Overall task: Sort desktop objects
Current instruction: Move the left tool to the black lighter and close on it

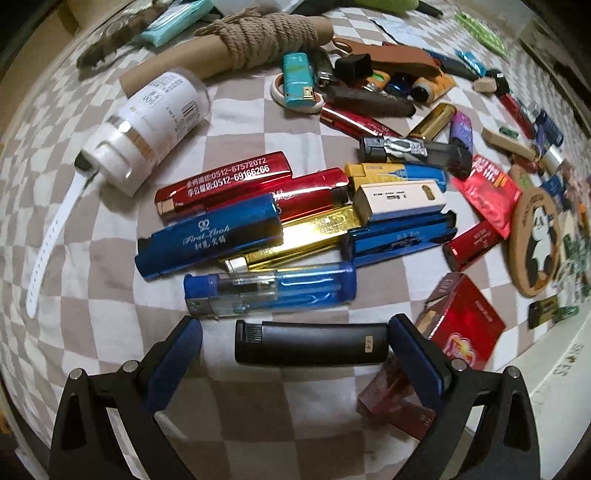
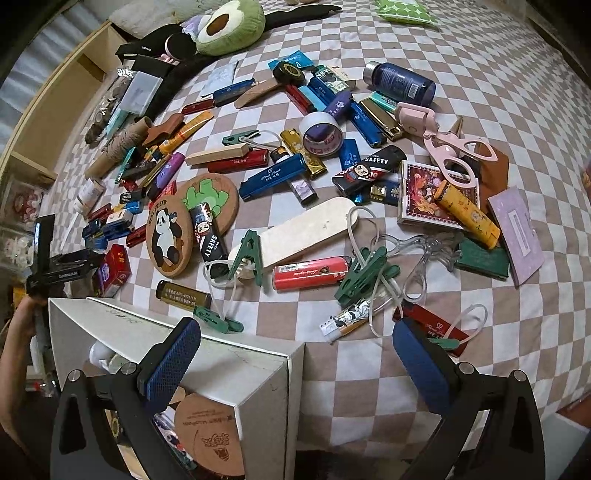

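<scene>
Lining up on black lighter (image 1: 310, 343): left claw (image 1: 293, 338) wide around it, needing closure; right claw (image 2: 295, 341) wide, empty, above white box (image 2: 258, 365).

A home bedroom: a bed with a brown-and-white checkered sheet (image 2: 369, 369) carries scattered clutter, an avocado plush cushion (image 2: 225, 26) at its far edge, wooden shelving (image 2: 55, 110) alongside.

Matte black plastic lighter (image 1: 310, 342): lies flat on its side on the checked cloth, crosswise, nozzle end to the left.
Clear blue plastic lighter (image 1: 269, 291): flat, just beyond the black one, parallel.
White cardboard box (image 2: 258, 373): open-topped, holding a round cork coaster (image 2: 208, 435).
</scene>
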Motion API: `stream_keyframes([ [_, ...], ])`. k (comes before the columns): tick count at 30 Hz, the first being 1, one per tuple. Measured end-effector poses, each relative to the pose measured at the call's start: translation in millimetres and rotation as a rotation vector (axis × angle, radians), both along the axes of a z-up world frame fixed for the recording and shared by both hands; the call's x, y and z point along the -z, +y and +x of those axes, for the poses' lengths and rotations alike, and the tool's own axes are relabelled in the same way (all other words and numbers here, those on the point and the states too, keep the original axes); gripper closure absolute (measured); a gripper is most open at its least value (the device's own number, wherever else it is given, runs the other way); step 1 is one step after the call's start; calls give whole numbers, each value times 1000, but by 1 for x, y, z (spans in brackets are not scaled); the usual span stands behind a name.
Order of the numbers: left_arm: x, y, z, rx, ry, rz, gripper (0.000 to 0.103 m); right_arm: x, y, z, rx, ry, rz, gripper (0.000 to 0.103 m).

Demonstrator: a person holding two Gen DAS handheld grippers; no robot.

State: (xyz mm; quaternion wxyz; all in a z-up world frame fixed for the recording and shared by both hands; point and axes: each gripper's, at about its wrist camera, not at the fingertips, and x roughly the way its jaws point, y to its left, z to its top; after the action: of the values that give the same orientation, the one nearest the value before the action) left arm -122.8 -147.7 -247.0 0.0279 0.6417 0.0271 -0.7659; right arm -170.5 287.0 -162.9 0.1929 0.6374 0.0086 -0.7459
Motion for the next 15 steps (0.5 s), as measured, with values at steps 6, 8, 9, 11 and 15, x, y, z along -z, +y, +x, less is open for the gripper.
stream_keyframes([
  [6, 4, -10, 4, 50, 10, -40, 2, -3, 0, 1, 2, 4, -3, 0],
  [8, 6, -13, 5, 66, 13, -54, 2, -4, 0, 1, 3, 5, -5, 0],
  [9, 6, -15, 5, 75, 15, -60, 4, -4, 0, 2, 4, 5, -7, 0],
  [11, 8, -18, 6, 91, 18, -74, 5, -4, 1, 1, 9, 5, -6, 0],
  [15, 10, -24, 10, 144, 35, -87, 7, -6, 1, 0, 18, 6, -11, 0],
])
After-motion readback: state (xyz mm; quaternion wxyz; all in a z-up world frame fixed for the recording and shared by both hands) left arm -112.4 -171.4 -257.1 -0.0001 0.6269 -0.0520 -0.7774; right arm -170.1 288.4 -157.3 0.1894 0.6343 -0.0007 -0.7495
